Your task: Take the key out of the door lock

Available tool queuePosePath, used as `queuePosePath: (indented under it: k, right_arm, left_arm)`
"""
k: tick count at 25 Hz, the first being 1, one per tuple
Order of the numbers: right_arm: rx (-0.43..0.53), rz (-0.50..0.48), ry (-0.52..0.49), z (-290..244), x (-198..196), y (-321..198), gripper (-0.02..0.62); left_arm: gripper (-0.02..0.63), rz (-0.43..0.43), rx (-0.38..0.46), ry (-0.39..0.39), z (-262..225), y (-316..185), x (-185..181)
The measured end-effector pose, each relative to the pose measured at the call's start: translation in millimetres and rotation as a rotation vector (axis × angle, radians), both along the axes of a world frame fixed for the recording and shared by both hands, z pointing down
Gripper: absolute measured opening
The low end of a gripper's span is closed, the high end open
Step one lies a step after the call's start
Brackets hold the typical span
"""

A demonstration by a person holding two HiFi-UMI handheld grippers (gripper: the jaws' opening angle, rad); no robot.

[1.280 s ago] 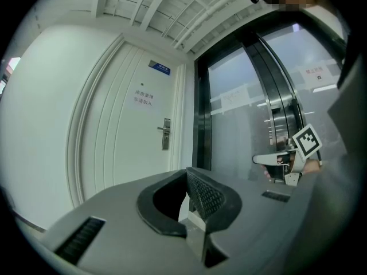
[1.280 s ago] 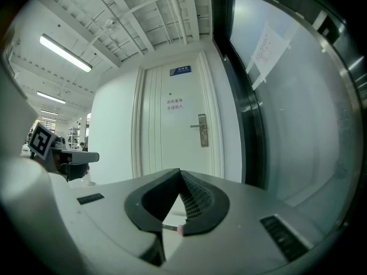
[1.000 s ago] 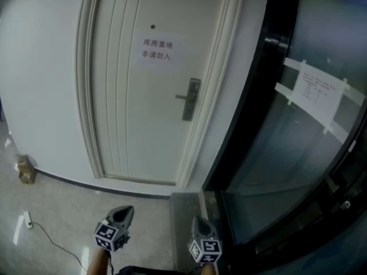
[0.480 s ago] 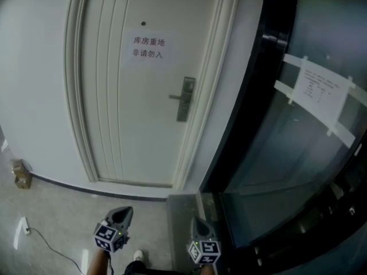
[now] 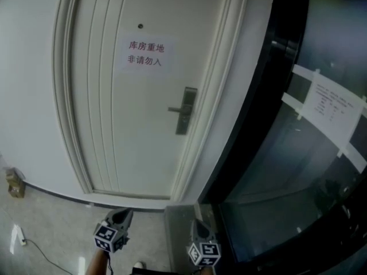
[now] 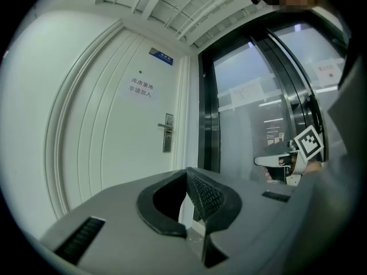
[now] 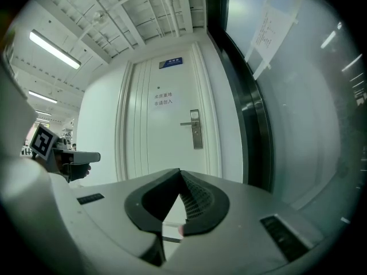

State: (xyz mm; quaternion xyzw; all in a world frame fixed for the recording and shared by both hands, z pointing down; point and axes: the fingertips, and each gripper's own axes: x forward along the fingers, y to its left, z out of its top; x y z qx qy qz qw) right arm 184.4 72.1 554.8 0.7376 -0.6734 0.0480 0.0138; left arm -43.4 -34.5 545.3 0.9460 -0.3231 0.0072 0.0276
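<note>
Well ahead of my fingers sits the lock (image 5: 184, 111); I can't make out the key. My left gripper (image 5: 119, 215) and right gripper (image 5: 198, 227) are pressed together, empty.

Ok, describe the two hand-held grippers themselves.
The left hand-held gripper and the right hand-held gripper look alike: smooth grey bodies with small dark slots and black pads with a cross-hatched texture. Each carries a cube with black-and-white square markers.

White wall (image 5: 28, 67) on the left, pale speckled floor (image 5: 51, 234) with a small box (image 5: 15, 183) at the wall's foot and a thin cable (image 5: 43, 251) nearby. Right side's a black-framed glass partition (image 5: 298, 171) with a paper sheet (image 5: 332, 109) taped on, strip light (image 7: 54, 48) overhead.
</note>
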Motion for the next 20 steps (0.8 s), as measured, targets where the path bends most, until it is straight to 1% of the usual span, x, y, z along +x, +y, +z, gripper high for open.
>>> queuePosePath:
  k: [5,13,20]
  right_arm:
    - [0.003,0.009,0.002,-6.7,5.7,-51.3,0.012]
    - [0.025,0.035,0.011,-13.0,9.9,-129.6,0.012]
    - [0.028,0.04,0.024,-14.6,7.5,-174.3,0.012]
  left_arm:
    - [0.009,0.008,0.009,0.009,-7.7,-52.6,6.2]
    - [0.009,0.019,0.023,0.015,-13.5,-134.8,4.9]
    - [0.009,0.034,0.031,0.018,-14.4,-184.0,10.0]
